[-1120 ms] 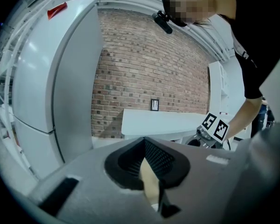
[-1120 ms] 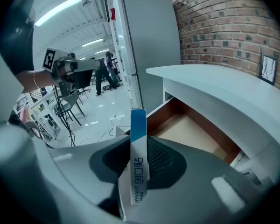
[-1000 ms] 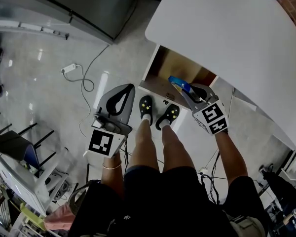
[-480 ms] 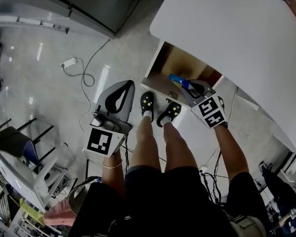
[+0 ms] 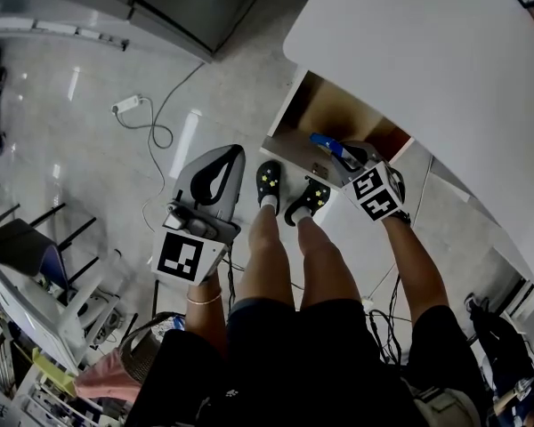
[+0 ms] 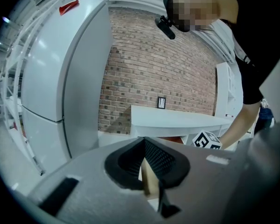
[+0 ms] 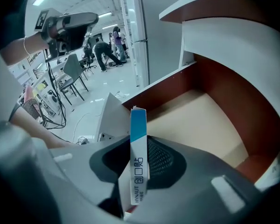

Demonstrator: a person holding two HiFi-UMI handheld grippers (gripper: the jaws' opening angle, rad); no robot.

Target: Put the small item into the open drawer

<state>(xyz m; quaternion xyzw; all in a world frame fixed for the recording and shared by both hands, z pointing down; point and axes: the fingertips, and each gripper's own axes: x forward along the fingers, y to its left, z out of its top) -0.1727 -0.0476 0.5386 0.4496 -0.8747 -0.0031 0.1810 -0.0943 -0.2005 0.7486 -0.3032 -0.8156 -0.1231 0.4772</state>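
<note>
Change since the earlier frame: right gripper (image 5: pixel 343 154) has edged farther toward the open drawer (image 5: pixel 334 114). The left gripper has not shifted.

Room, far left: dark chair (image 5: pixel 27 256) beside white frame racks. Pale glossy floor (image 5: pixel 80 158) with light reflections.
Far left: white power strip (image 5: pixel 125 105) on the floor, its grey cable (image 5: pixel 160 136) looping toward the person.
Far, left of centre: large grey cabinet (image 5: pixel 178 7).
Left gripper (image 5: pixel 234 154): held low over the floor, left of the person's legs. Jaws together at the tips, nothing between them. Its view faces a brick wall (image 6: pixel 149 73) and a tall white cabinet (image 6: pixel 60 78).
Centre: person standing, black shoes (image 5: pixel 267 185) with yellow dots, just near of the drawer front.
Open drawer: pulled out from under the desk. Reddish-brown walls, pale tan floor, bare where visible.
Small box (image 5: pixel 325 143): slim, white with a blue end. Clamped flat between the right gripper's jaws, blue end pointing forward over the near edge of the drawer. Not resting on anything.
Right gripper: jaws closed on the box, marker cube toward the person.
Right and far: white desk top (image 5: pixel 427 52), a wide plain surface above the drawer.
</note>
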